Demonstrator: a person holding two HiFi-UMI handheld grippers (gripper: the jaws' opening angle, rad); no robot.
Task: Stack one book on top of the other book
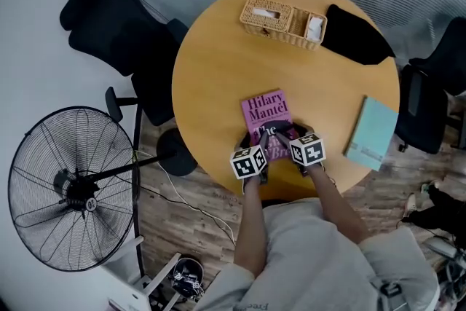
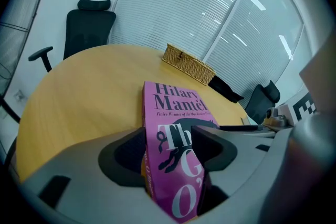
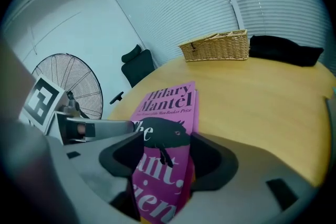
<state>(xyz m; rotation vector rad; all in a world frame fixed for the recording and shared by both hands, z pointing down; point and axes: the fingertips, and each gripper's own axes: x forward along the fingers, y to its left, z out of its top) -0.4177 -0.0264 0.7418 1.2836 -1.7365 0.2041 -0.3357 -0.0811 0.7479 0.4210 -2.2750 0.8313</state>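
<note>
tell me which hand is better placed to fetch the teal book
Right, probably. The right tool is on the teal book's side, with bare table between; the left tool would have to cross it. Both straddle the pink book's near edge.

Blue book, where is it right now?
In the head view, the blue book lies flat at the round table's right edge, well apart from the pink book in the middle near the person.

The left forearm [image 1: 251, 222] and right forearm [image 1: 338, 207] reach forward side by side. Left tongs [image 1: 258, 139] and right tongs [image 1: 293, 135] slant down at the near edge of the pink book [image 1: 263, 111], jaws wide apart.
</note>
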